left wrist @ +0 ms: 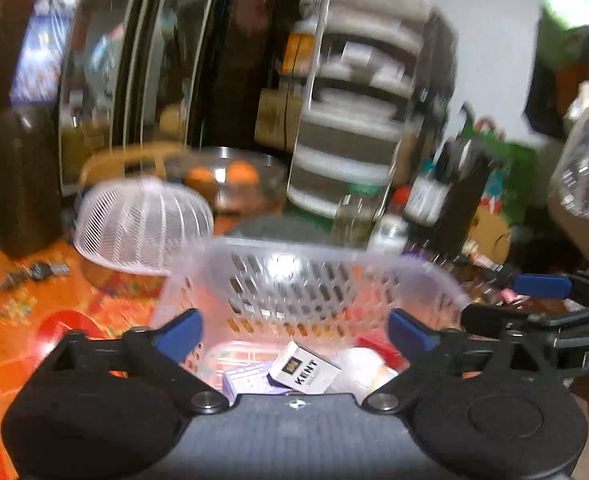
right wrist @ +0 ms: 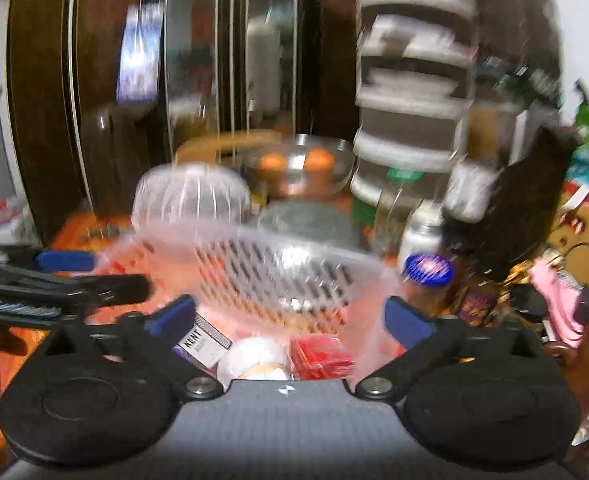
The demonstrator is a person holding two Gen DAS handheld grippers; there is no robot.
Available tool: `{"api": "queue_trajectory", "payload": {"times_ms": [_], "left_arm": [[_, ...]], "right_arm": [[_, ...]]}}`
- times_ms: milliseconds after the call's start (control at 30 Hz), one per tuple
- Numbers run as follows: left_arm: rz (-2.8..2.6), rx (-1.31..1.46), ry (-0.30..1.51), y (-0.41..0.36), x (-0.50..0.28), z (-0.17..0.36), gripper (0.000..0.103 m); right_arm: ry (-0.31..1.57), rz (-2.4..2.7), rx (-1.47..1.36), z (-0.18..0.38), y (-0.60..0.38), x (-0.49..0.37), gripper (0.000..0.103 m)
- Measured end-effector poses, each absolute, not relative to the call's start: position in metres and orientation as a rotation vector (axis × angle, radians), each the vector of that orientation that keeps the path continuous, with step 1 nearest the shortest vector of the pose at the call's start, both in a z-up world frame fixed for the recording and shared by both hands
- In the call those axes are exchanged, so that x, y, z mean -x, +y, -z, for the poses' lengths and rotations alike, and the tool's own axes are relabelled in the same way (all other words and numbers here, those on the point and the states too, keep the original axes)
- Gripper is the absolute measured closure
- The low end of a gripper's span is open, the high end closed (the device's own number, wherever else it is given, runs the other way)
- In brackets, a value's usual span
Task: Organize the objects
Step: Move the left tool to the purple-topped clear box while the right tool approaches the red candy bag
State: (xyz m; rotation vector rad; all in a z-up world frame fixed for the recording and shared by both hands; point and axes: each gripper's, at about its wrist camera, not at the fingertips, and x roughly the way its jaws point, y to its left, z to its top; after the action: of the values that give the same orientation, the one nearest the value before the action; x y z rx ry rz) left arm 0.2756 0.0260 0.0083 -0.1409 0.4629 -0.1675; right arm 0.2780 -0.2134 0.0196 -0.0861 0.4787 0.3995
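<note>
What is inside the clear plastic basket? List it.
Inside the basket: a white KENT box, a purple-printed box, a white rounded object and a red packet. The gripper bodies cover the basket's near part, so anything there is hidden.

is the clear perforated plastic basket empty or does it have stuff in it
Not empty. The clear perforated plastic basket holds a white Kent box, a red packet and a white round item.

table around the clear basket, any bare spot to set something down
Bare orange tablecloth shows left of the clear basket, in front of the white mesh dome, bordered by small dark bits. Right of the basket is crowded: blue-lidded jar, bottles, pink clutter. Behind it sits a steel bowl.
</note>
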Motion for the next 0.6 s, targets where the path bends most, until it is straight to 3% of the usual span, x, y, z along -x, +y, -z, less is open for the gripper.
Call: {"api": "queue_trajectory", "payload": {"times_ms": [300, 600], "left_arm": [[0.112, 0.086, 0.432, 0.036, -0.152, 0.006, 0.0], [0.08, 0.133, 0.494, 0.042, -0.121, 0.055, 0.004]], "right_arm": [[0.423, -0.42, -0.047, 0.021, -0.242, -0.17, 0.0], [0.444, -0.415, -0.1, 0.059, -0.238, -0.125, 0.0]]}}
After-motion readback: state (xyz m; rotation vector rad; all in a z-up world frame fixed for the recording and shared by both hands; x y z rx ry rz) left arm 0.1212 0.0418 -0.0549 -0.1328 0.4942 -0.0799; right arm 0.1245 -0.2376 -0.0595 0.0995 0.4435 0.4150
